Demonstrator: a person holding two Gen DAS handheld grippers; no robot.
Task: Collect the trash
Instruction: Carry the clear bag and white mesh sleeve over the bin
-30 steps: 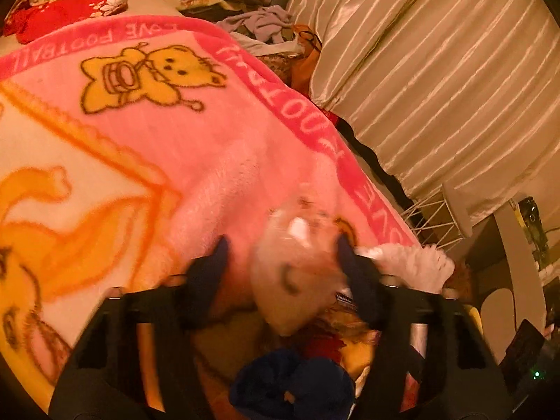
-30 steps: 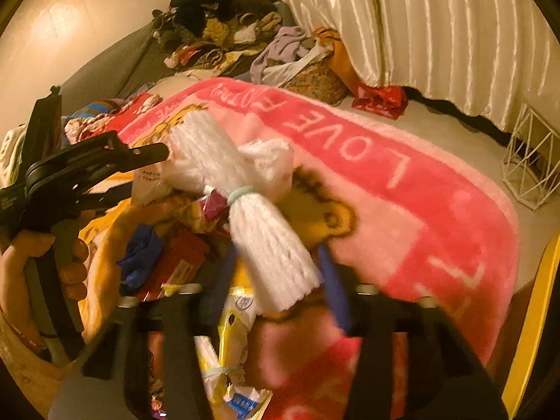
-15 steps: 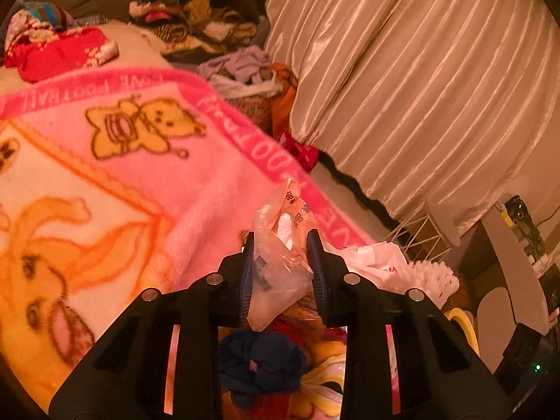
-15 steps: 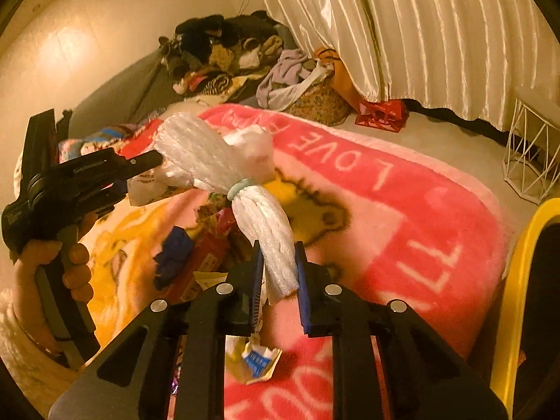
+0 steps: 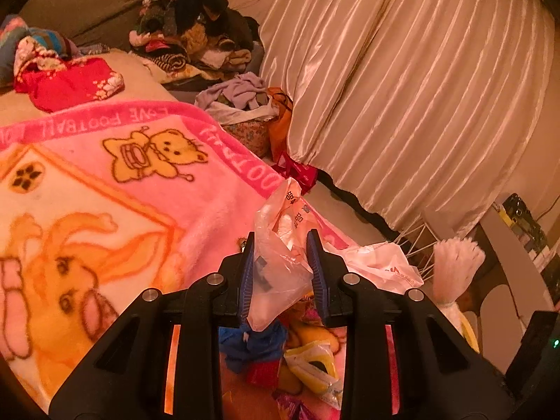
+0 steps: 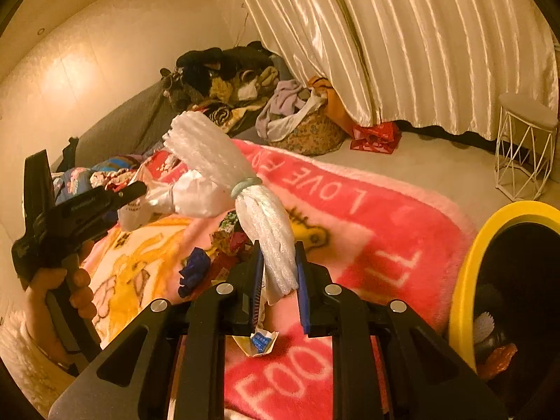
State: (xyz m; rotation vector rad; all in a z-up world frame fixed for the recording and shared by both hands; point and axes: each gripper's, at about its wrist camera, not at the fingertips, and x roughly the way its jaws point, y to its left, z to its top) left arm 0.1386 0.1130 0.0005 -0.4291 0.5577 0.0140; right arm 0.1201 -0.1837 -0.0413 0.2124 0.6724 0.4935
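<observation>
My left gripper (image 5: 281,237) is shut on a thin clear plastic bag (image 5: 280,280) with red print, held above the pink blanket (image 5: 147,210). My right gripper (image 6: 278,245) is shut on the lower end of a white foam-net bundle (image 6: 269,234) tied with a pale band; its upper end fans out. In the right wrist view a hand (image 6: 78,280) holds the left gripper (image 6: 140,187) at the left. A white bag (image 6: 196,196) hangs between the two; what bears it I cannot tell. Below lie a blue crumpled scrap (image 6: 194,269), coloured wrappers (image 6: 227,241) and a yellow wrapper (image 5: 311,364).
A yellow-rimmed bin (image 6: 465,280) with a dark liner stands at the right, by the blanket's edge. A small torn carton (image 6: 259,343) lies under my right gripper. Beyond are a laundry basket (image 6: 308,133), a clothes pile (image 6: 224,70), a curtain (image 6: 420,35) and a white wire stool (image 6: 525,154).
Both grippers went from wide around their items to shut on them. Both then rose, lifting the plastic bag and the foam-net bundle off the blanket. The yellow bin came into the right view.
</observation>
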